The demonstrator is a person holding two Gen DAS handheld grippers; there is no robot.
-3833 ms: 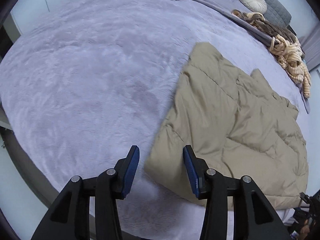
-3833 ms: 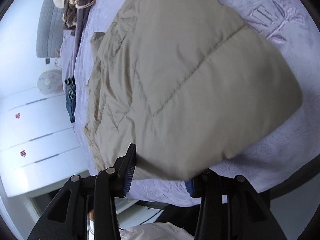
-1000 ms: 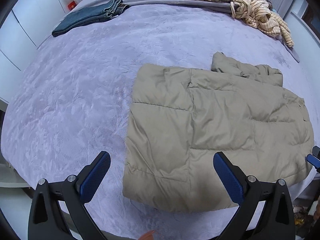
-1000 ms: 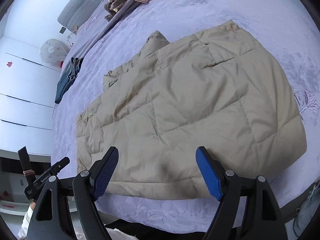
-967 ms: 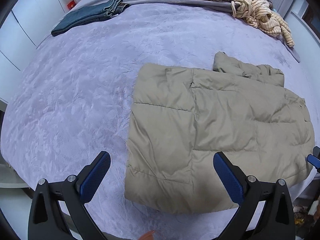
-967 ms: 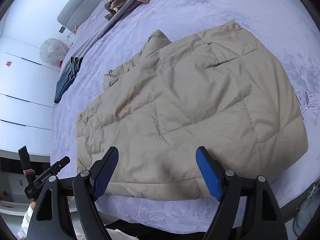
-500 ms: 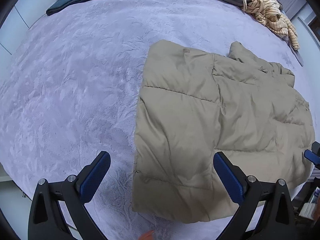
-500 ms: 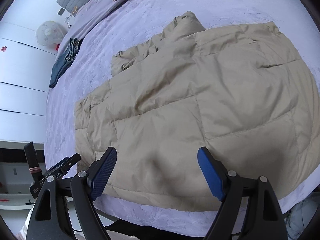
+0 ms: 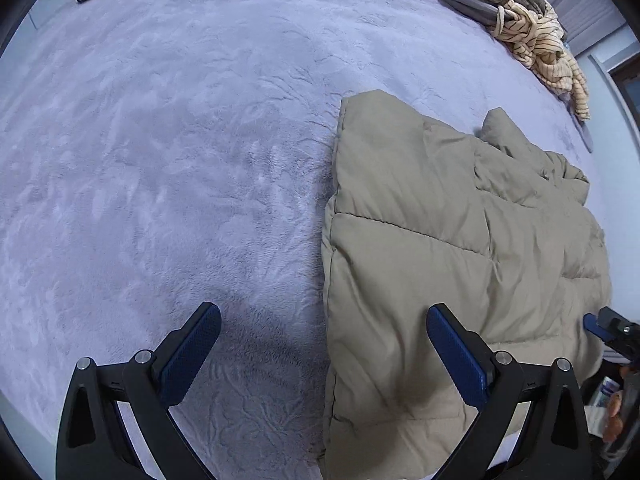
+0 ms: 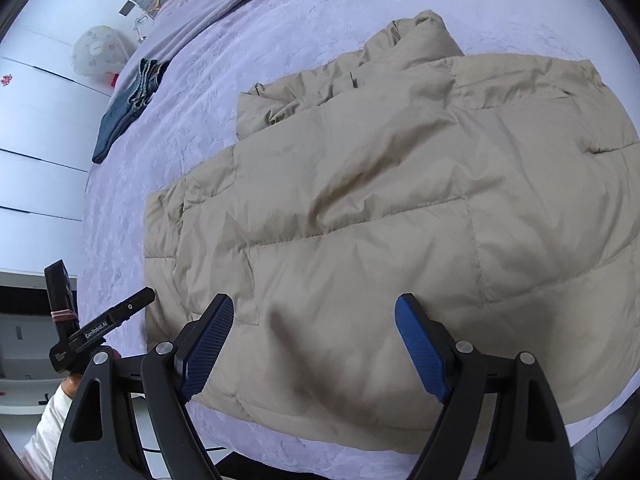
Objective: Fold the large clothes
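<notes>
Both wide-open, empty hand-held grippers, left hand-held gripper [image 9: 323, 354] and right hand-held gripper [image 10: 314, 344], are sinking closer over the puffy beige quilted jacket's [image 10: 400, 208] near edge, lower frame, likely for the next fold

jacket [image 9: 448, 248] lies flat on bed [image 9: 160, 160], 3 o'clock half of left wrist view | folded jeans [image 10: 128, 108] on bed, 10 o'clock of jacket in right wrist view | heaped clothes [image 9: 536, 36] at bed's far edge, 1 o'clock | left gripper [image 9: 324, 344] over jacket's 9 o'clock edge | right gripper [image 10: 314, 340] over its near hem
</notes>
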